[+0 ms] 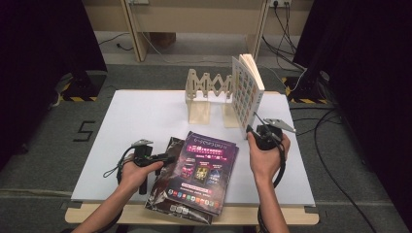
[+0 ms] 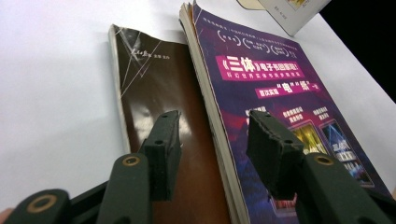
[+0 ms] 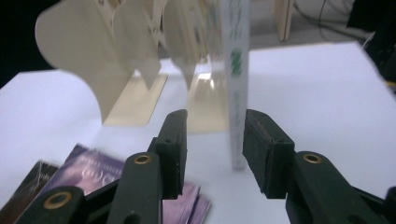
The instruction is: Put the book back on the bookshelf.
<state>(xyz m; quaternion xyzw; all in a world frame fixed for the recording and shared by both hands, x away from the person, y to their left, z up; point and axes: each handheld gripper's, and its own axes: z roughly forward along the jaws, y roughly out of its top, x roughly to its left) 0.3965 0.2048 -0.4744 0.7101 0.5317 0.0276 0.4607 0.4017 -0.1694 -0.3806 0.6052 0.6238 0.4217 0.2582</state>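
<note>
A purple magazine lies on top of a dark brown book near the table's front edge. My left gripper is at the magazine's left edge. In the left gripper view my left gripper is open. One jaw is over the brown book, the other over the purple cover, and the page edge runs between them. A white book stands upright against a wooden accordion rack. My right gripper is open just in front of that white book, whose narrow edge lines up with the gap.
The white tabletop spreads out to the left and behind the books. The rack's two flat feet rest on it. Cables trail over the grey floor on the right, and wooden frame legs stand behind the table.
</note>
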